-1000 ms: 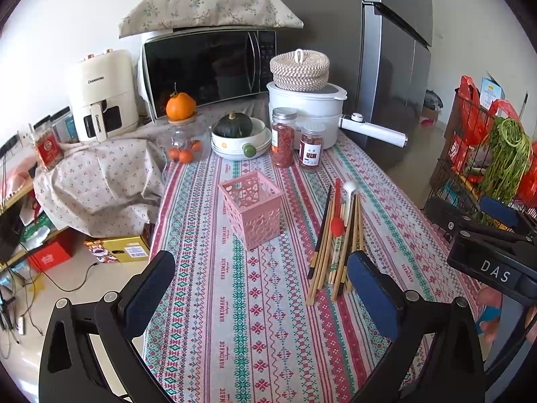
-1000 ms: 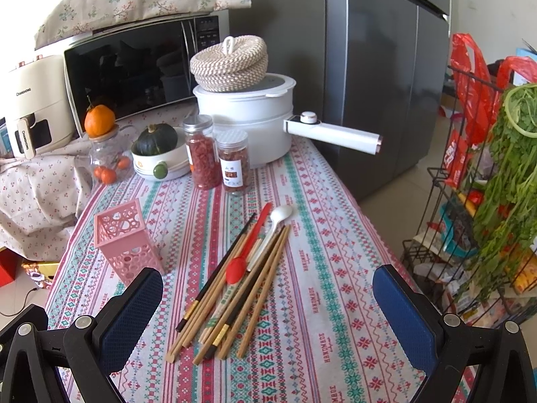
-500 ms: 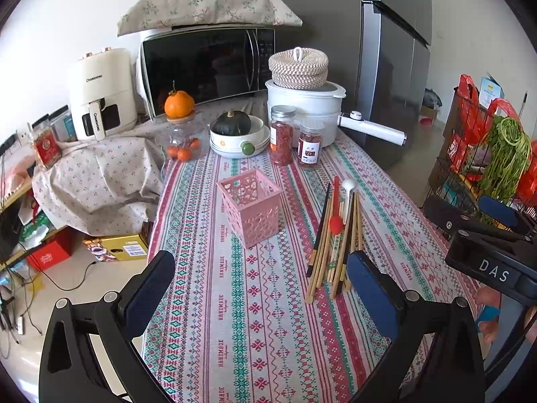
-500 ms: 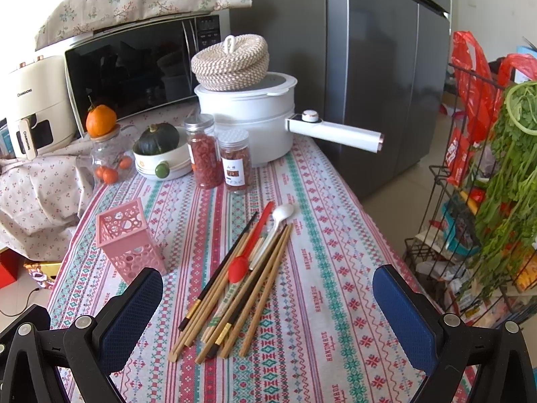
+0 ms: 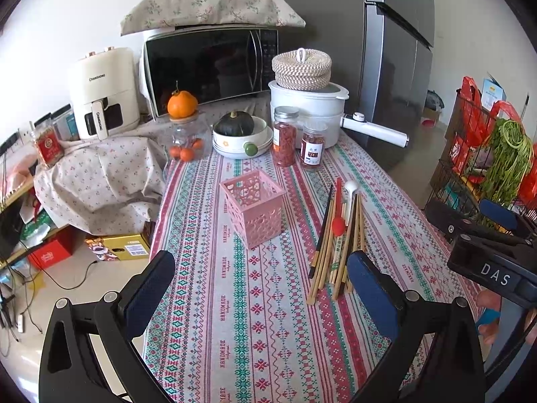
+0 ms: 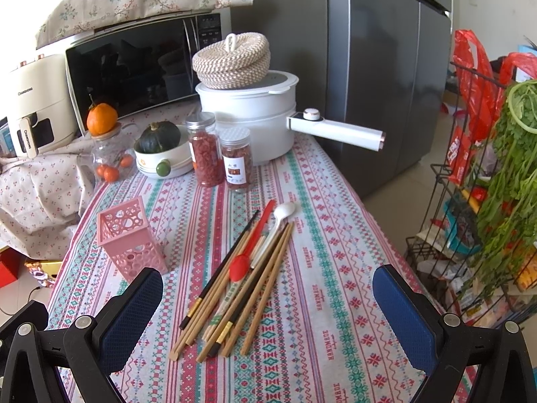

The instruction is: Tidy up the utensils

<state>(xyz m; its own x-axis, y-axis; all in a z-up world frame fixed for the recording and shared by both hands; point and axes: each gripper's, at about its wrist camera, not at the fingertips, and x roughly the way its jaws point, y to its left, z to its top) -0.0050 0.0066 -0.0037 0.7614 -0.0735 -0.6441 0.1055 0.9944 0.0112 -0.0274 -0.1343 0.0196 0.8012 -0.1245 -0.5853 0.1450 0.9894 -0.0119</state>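
From the left wrist, the left gripper [image 5: 260,283] hangs wide open and empty, having crept slightly toward the pink utensil basket [image 5: 253,211]; the chopsticks [image 5: 327,255] lie untouched beside it. From the right wrist, the right gripper [image 6: 268,300], jaws equally spread and empty, has barely shifted above the chopsticks and red spoon [image 6: 250,252], so sorting has not started

jar labels [image 6: 237,170] illegible | R gripper [image 5: 496,235] part. cut off by frame edge
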